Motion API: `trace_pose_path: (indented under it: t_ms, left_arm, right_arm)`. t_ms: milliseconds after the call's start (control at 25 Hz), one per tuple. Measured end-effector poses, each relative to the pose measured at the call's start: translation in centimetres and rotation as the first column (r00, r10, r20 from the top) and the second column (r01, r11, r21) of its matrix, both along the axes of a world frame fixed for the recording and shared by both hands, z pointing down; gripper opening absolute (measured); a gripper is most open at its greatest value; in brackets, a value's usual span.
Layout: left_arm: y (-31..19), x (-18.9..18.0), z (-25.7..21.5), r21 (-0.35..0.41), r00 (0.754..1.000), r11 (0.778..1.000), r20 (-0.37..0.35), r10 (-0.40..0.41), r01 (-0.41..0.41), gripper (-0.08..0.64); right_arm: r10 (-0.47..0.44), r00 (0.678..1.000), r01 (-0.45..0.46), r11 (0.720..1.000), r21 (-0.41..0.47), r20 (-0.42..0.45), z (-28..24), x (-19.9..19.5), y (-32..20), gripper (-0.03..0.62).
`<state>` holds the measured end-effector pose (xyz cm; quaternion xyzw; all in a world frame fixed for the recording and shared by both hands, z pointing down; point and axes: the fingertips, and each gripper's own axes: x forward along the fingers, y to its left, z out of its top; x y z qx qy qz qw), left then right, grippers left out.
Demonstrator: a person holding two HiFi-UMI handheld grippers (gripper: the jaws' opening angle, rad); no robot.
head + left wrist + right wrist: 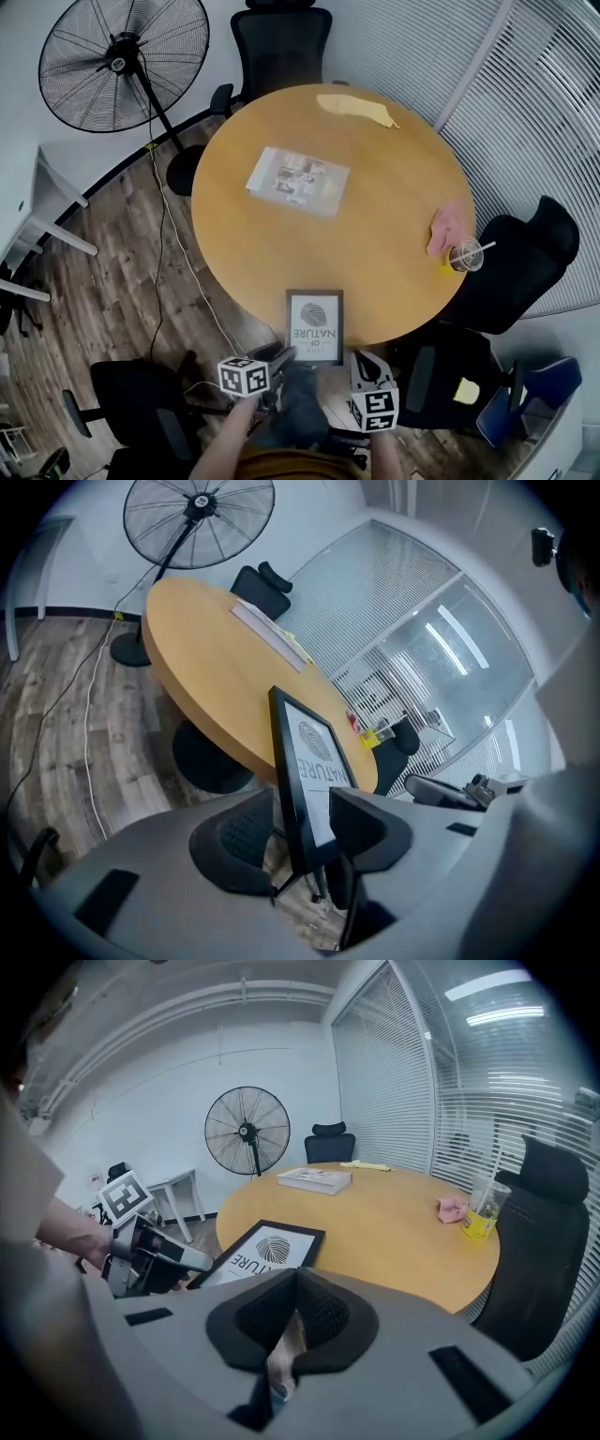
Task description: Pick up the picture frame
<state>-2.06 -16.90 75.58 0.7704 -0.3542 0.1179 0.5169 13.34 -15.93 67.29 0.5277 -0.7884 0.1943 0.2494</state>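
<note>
Round wooden desk (375, 187) seen from above; the picture frame (315, 327) lies flat at its 6 o'clock edge, near end jutting past the rim; the left gripper (284, 355) has jaws apart astride the frame's near left corner, not pressing; the right gripper (360, 359), at 5 o'clock, is closed on nothing; pinching that corner alone may let the frame pivot and drop to the floor (112, 253).

Picture frame (314, 327) at near edge of table (244, 253), left hand-held gripper (283, 355) seemingly at frame's corner.

Smooth wooden table (244, 244), matt picture frame (314, 327)
</note>
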Motion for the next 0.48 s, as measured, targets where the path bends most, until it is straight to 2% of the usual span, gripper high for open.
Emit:
trace_pose_path:
  t_ms: [280,480]
  left_arm:
    - [0.0,1.5,1.8,-0.068,0.998,0.996,-0.028,0.053,-0.055,0.221]
    - [-0.4,2.3,2.2,-0.108,0.996,0.993,-0.077,0.039,-0.047,0.221]
  right_arm:
    - [-0.002,1.0,0.002,1.0,-0.027,-0.002,1.2,1.1,-1.3,0.012]
    - [0.009,1.0,-0.008,0.999,-0.042,0.009,1.6,1.6,-1.6,0.012]
